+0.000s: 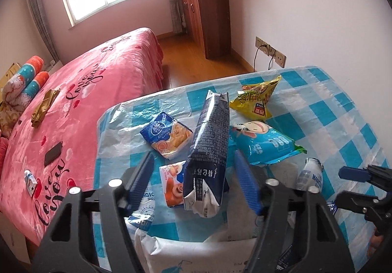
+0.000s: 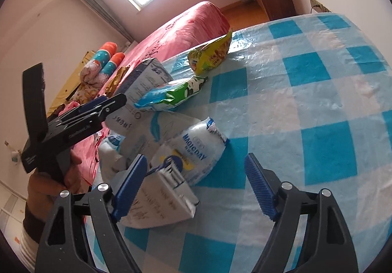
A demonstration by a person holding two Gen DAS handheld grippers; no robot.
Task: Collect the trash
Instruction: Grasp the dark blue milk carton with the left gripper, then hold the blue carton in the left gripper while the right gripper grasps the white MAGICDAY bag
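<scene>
Left gripper [image 1: 194, 175] gapes wide around a dark-blue carton [image 1: 208, 150] at frame centre; right gripper [image 2: 196, 182] spreads wide, lower frame, over the checkered bench [image 2: 306, 101].

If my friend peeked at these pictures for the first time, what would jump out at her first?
Probably the tall dark blue carton standing up between the open fingers of the left gripper, in the middle of the snack wrappers on the blue checked tablecloth. Next, the bright yellow snack bag near the table's far edge. Behind it all, the big pink bedspread fills the left side of the room.
</scene>
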